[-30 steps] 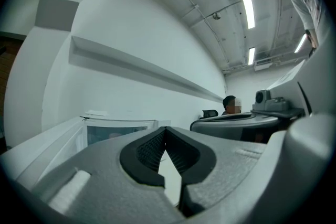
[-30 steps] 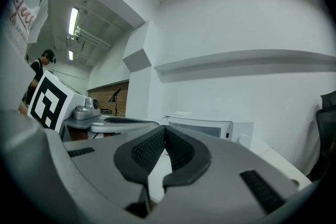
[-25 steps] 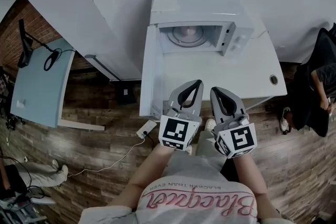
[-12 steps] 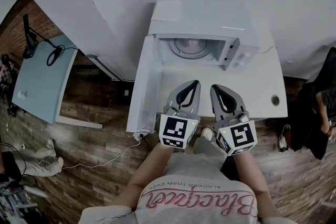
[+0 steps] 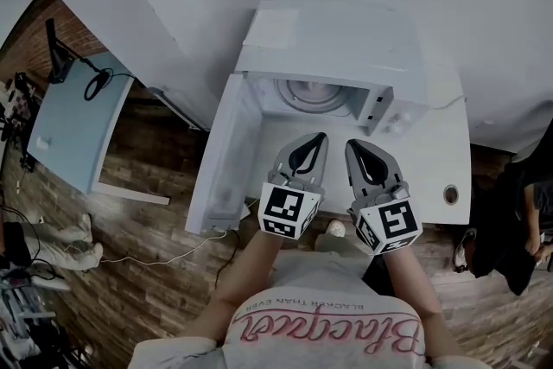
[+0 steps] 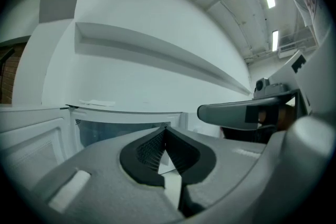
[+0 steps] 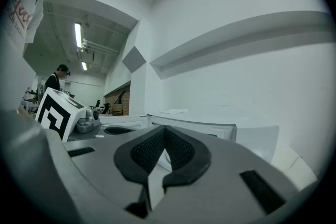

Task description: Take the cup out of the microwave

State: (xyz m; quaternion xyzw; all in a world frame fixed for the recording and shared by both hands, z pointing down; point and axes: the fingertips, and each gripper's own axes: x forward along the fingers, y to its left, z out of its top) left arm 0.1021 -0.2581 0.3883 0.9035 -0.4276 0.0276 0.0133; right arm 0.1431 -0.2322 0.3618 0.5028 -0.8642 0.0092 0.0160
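Note:
A white microwave [image 5: 333, 43] stands on a white table [image 5: 432, 168] with its door [image 5: 226, 155] swung open to the left. Its cavity shows a round glass turntable [image 5: 309, 93]; I can make out no cup in any view. My left gripper [image 5: 321, 137] and right gripper [image 5: 349, 145] are side by side just in front of the opening, both pointing level at it, both shut with nothing between the pads. In the left gripper view the shut gripper [image 6: 165, 129] faces the microwave's cavity [image 6: 118, 127]. The right gripper view shows the right gripper [image 7: 164, 128] shut before the microwave [image 7: 210, 127].
A light blue table [image 5: 73, 130] stands on the wooden floor at the left, and a white cable [image 5: 173, 251] trails across the floor. The white table has a round cable hole [image 5: 450, 194] at its right. A person [image 5: 527, 229] stands at the far right.
Both grippers have moved forward, closer to the open microwave, which now sits larger and nearer in the head view. Their jaws stayed shut.

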